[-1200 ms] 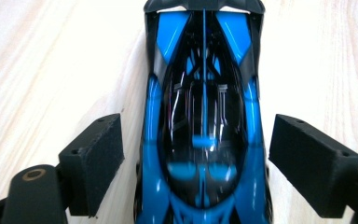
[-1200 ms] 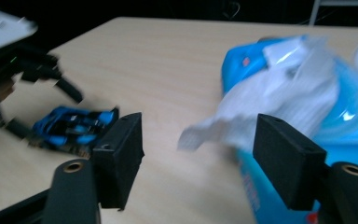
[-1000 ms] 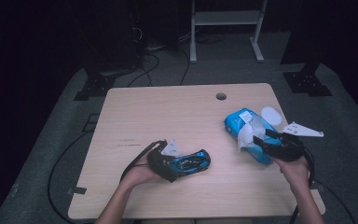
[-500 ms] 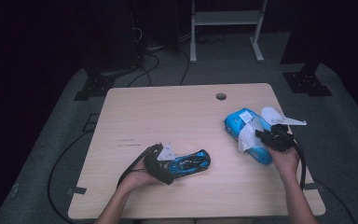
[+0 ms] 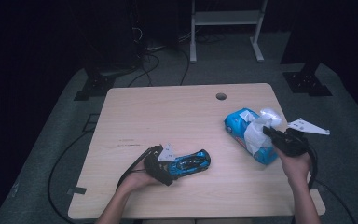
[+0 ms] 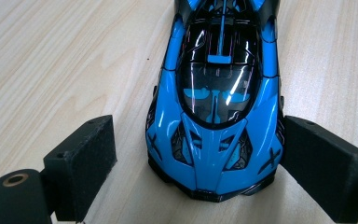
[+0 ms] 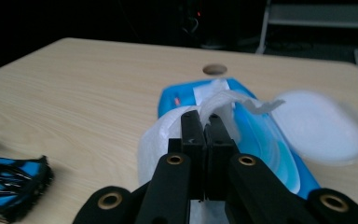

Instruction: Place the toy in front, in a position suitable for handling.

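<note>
Wipe pinched, toy car waiting

My right gripper has just been closing, and its fingers are now clamped together on a white wet wipe sticking out of the blue wipes pack at the right of the high view, round lid flipped open. Pulling the sheet free is still to do, I'd say. My left gripper sits at lower centre with fingers spread wide around the nose of the blue toy sports car; the right pad touches its side, the left pad stands clear, so no real grip. The car's glossy hard plastic, the wipe's soft and crinkly, the pack's shiny film, and the counter is pale woodgrain.
</note>
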Demonstrator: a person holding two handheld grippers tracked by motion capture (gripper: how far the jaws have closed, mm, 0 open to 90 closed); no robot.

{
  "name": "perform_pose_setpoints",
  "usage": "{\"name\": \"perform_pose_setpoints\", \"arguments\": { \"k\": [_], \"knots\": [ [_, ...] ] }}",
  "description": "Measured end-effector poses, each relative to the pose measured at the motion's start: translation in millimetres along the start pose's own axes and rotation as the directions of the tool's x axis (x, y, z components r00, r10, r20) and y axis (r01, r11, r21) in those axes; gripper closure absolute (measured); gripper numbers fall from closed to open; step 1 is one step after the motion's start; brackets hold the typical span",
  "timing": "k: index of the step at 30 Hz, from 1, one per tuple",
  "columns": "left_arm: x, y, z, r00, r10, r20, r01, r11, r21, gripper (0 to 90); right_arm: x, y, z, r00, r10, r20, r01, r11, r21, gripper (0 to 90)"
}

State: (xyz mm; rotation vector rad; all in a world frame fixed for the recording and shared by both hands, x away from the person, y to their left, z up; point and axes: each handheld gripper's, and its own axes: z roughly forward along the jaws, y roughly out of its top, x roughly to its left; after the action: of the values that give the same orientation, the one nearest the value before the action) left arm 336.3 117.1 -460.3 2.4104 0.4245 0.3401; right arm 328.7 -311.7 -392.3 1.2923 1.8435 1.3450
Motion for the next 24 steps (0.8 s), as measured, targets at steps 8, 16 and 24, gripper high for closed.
{"name": "perform_pose_setpoints", "arguments": {
  "k": [8,16,24],
  "knots": [
    [0.2,-2.5,0.7,1.0000,0.006,0.002,-0.006,1.0000,0.002,10.9,18.0,26.4,-29.5,0.9948,-0.057,-0.085,0.051,0.9961,-0.073,88.5],
    [2.2,-3.8,2.7,0.9996,-0.008,0.027,0.008,0.9999,0.006,12.3,90.7,38.8,-8.3,0.8950,-0.191,-0.403,0.204,0.9789,-0.010,88.3],
    [2.4,-5.0,0.3,0.9984,0.011,0.055,-0.011,0.9999,0.005,19.3,151.3,-5.6,59.5,0.8231,-0.274,-0.497,0.424,0.8787,0.218,86.7]
  ]
}}
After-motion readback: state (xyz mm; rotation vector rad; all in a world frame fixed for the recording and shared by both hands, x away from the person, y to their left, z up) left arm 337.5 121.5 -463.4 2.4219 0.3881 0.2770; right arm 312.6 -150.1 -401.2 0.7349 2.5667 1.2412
